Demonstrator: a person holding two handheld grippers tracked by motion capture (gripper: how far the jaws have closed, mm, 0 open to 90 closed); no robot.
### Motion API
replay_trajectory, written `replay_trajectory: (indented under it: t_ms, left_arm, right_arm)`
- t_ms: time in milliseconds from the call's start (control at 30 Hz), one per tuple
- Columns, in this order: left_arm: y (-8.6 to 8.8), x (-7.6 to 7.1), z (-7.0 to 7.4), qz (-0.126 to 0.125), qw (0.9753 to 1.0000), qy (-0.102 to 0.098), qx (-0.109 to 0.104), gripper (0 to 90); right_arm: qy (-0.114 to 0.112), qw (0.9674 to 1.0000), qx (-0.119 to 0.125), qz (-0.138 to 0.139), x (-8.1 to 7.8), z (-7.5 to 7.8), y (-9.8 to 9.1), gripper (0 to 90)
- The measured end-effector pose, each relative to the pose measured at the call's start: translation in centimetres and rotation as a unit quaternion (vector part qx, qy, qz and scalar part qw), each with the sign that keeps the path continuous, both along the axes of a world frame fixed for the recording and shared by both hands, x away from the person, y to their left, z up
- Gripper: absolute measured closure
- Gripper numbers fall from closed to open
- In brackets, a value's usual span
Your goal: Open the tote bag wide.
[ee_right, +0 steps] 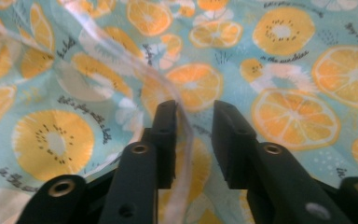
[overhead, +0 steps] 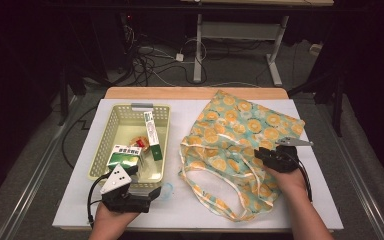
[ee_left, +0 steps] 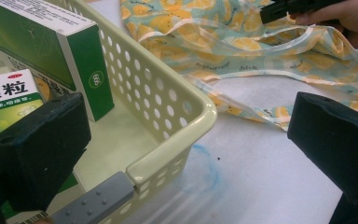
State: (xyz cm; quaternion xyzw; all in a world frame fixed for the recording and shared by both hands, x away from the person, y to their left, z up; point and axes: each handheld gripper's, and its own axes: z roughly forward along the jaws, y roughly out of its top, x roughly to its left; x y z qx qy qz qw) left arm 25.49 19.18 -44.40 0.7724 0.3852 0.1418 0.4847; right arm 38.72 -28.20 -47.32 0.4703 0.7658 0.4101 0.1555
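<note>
A teal cloth bag [overhead: 240, 130] printed with orange slices lies crumpled on the right half of the white table top. My right gripper [overhead: 259, 153] rests low on it near its mouth. In the right gripper view the jaws [ee_right: 195, 135] stand a little apart, a pale handle strap [ee_right: 184, 135] runs up between them, and the pads do not press on it. My left gripper [overhead: 142, 181] is open wide at the near right corner of a pale yellow basket [overhead: 105, 135]. Its jaws [ee_left: 186, 140] straddle the basket rim [ee_left: 200, 112] without holding it.
The basket holds a green-and-white medicine box [overhead: 125, 156], a long green box [overhead: 152, 135] leaning inside, and a small reddish item [overhead: 141, 141]. A faint blue smear [ee_left: 209, 163] marks the table beside the basket. My right gripper [ee_left: 284, 7] and its hand show beyond the bag's looped handles [ee_left: 270, 42].
</note>
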Motion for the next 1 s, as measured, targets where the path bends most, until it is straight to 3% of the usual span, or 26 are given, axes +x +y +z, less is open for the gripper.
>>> replay_trajectory:
  t_ms: [333,567,833,1000]
  left_arm:
    - [-0.1,0.0,0.0,-0.001,1.0,0.001,-0.003,0.0]
    - [-0.2,-0.1,0.0,-0.003,1.0,0.001,-0.003,0.0]
    - [0.0,0.1,0.0,-0.003,1.0,0.001,-0.004,0.0]
    - [0.1,0.1,0.0,-0.003,1.0,0.001,-0.003,0.0]
  right_arm:
    - [-0.045,0.9983,0.031,0.022,-1.2,2.3,0.0,61.7]
    - [-0.08,0.993,0.052,0.07,-3.0,4.9,1.6,50.8]
    - [-0.092,0.9874,0.045,0.121,-4.4,6.2,4.0,45.0]
    - [-0.101,0.9821,0.038,0.154,-5.6,7.4,5.6,42.3]
